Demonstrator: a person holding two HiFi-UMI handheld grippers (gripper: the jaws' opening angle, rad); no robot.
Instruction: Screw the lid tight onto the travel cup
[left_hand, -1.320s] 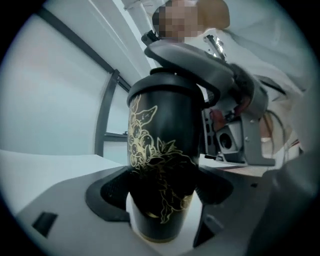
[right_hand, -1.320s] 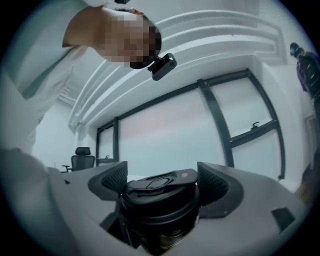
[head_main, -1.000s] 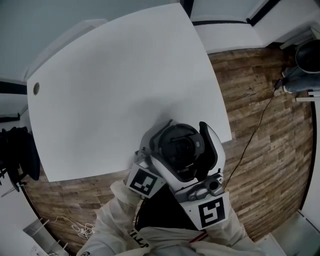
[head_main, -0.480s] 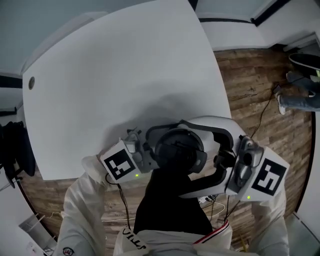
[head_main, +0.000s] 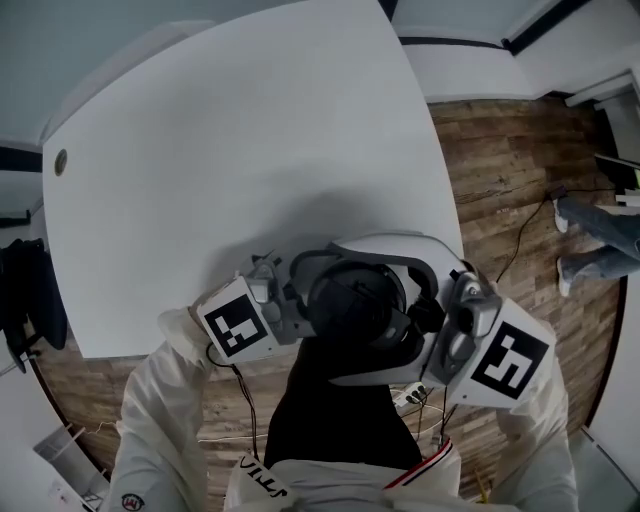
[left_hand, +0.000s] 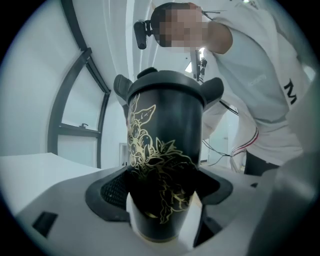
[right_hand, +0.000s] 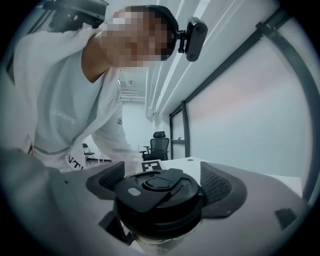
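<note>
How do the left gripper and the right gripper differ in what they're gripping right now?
The left gripper clamps the travel cup low on its gold-patterned body; the right gripper clamps the plain black lid on top. In the head view, the left gripper reaches in from the cup's left, the right gripper from its right. Both are shut on the same lidded cup.

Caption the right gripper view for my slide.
Right tongs clamp the black lid atop the cup, person leaning overhead.

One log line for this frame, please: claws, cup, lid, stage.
left claw: shut on travel cup, upright | right claw: shut on lid | lid: seated on cup | stage: screwing on; tightness not visible
</note>
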